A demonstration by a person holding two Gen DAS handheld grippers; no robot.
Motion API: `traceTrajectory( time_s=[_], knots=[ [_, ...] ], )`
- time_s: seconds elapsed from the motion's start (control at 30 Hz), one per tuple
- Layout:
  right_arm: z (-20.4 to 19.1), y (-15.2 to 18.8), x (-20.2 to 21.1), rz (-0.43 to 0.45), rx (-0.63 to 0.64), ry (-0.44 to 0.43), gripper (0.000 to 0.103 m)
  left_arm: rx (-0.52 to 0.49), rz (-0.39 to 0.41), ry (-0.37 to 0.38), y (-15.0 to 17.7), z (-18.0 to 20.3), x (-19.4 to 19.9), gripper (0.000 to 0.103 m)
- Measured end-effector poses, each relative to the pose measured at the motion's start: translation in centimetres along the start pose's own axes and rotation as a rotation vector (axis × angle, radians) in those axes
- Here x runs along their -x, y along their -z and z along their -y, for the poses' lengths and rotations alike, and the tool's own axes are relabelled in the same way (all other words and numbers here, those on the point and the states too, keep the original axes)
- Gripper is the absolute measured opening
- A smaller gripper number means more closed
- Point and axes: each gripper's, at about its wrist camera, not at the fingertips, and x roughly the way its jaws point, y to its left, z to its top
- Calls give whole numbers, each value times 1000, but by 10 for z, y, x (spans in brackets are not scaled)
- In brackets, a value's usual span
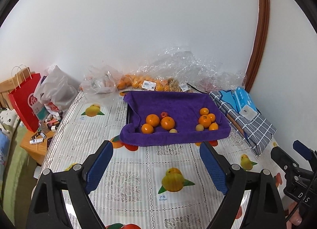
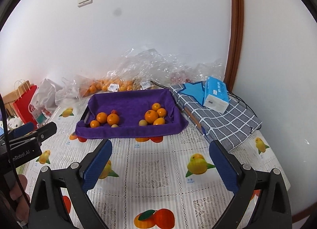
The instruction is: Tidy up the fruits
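A tray lined with a purple towel (image 1: 178, 102) (image 2: 130, 100) sits on the table near the wall. It holds two clusters of oranges, a left one (image 1: 158, 122) (image 2: 108, 118) with a small red fruit (image 1: 163, 114) and a pale small fruit (image 1: 173, 130), and a right one (image 1: 207, 120) (image 2: 155, 115) with a pale fruit (image 1: 199, 127). My left gripper (image 1: 156, 150) is open and empty above the tablecloth just short of the tray. My right gripper (image 2: 160, 147) is open and empty, also in front of the tray.
Clear plastic bags of oranges (image 1: 136, 82) (image 2: 111, 86) lie against the wall behind the tray. A checked folded cloth (image 1: 247, 122) (image 2: 218, 116) with a blue tissue pack (image 2: 216, 94) lies right. A red paper bag (image 1: 24, 102) and clutter stand left. The fruit-print tablecloth (image 1: 142, 161) covers the table.
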Motion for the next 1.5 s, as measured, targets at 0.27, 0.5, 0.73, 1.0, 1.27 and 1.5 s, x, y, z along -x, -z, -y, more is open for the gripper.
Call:
traceTrajectory(
  time_s=[0.27, 0.5, 0.73, 1.0, 1.27, 1.5],
  knots=[
    [2, -1, 4, 5, -10, 1, 97, -11, 16, -8, -3, 2, 6, 89],
    [4, -3, 4, 7, -13, 2, 97, -8, 16, -11, -3, 3, 7, 89],
    [3, -3, 4, 5, -5, 6, 97, -7, 16, -14, -2, 1, 8, 89],
    [1, -1, 3, -1, -10, 4, 97, -9, 16, -17, -2, -1, 7, 89],
    [2, -1, 2, -2, -11, 4, 97, -10, 17, -20, -2, -1, 7, 89],
    [3, -1, 2, 0, -12, 4, 97, -9, 17, -19, -2, -2, 7, 89]
  ],
)
